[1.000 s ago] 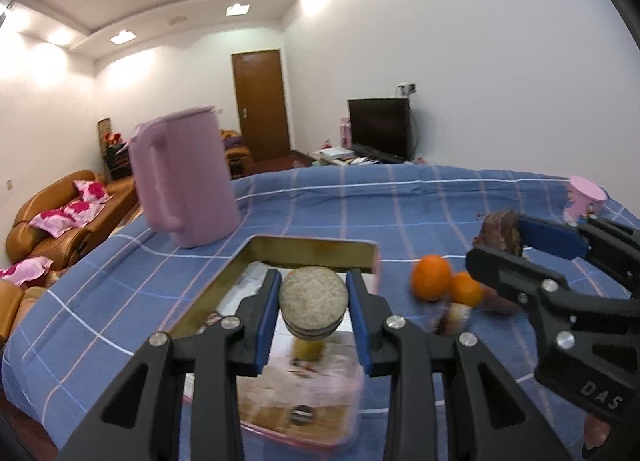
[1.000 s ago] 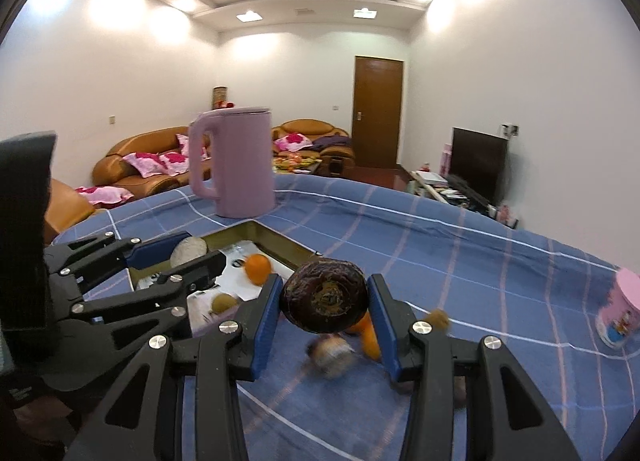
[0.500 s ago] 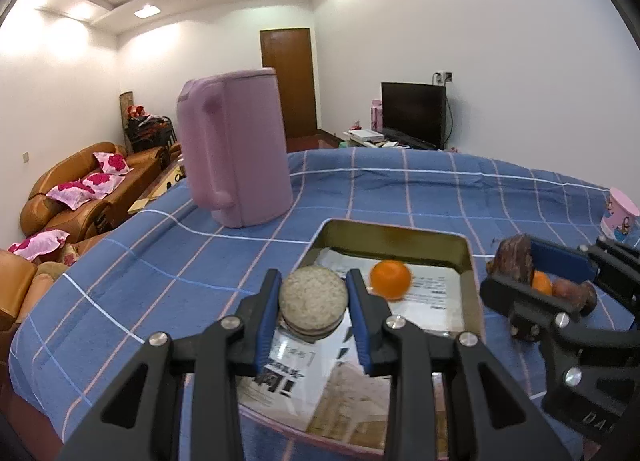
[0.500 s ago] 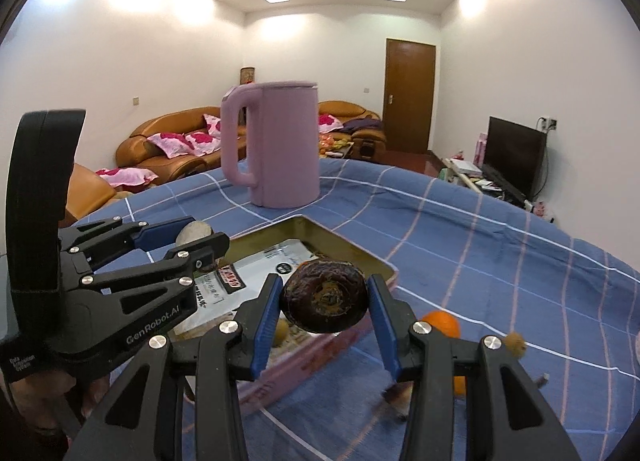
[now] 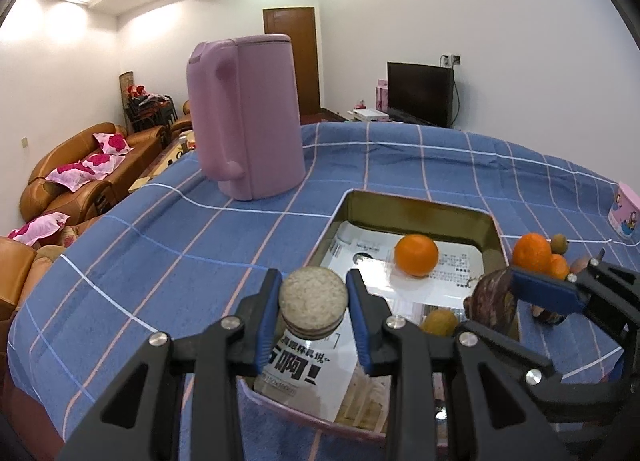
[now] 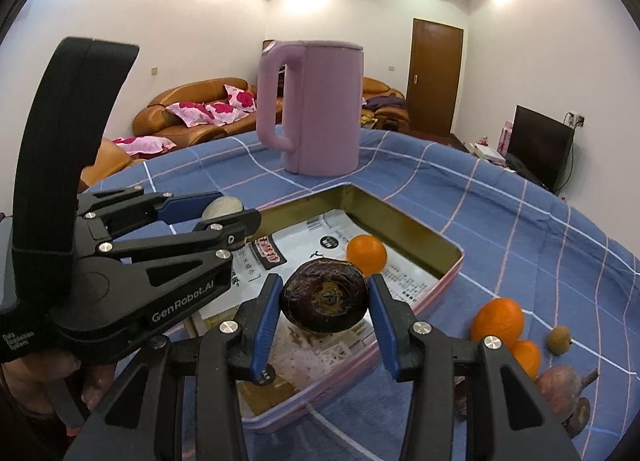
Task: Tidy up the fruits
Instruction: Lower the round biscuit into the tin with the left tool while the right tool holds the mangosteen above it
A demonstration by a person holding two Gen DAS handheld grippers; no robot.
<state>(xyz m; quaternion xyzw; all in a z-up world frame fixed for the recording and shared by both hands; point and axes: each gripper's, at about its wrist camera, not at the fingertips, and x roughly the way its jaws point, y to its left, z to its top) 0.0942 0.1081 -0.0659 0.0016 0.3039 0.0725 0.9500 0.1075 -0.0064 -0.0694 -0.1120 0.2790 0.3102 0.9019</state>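
Holding two fruits at once, I have my left gripper (image 5: 313,307) clamped on a pale, rough-skinned round fruit (image 5: 313,300) and my right gripper (image 6: 325,303) clamped on a dark purple fruit (image 6: 325,298); both sets of blue pads press against the skins. Both fruits hang over the near end of the tin tray (image 6: 404,218), whose floor is lined with printed paper (image 6: 320,237). Just under my left gripper's far side a small brownish fruit (image 5: 439,321) lies in the tray, and further in an orange (image 6: 366,254) sits on the paper near the far wall. Outside the tray, to its right on the blue checked cloth (image 6: 520,221), lie two more oranges (image 6: 497,319) touching each other, a small tan fruit (image 6: 559,339) beside them and a reddish-brown fruit (image 6: 558,389) nearest me. Beyond the tray stands a pink kettle (image 6: 316,109), upright, handle to the left. A pink cup (image 5: 625,213) stands at the cloth's right edge. Further off are brown sofas (image 6: 192,117), a television (image 6: 540,147) and a door (image 6: 436,75).
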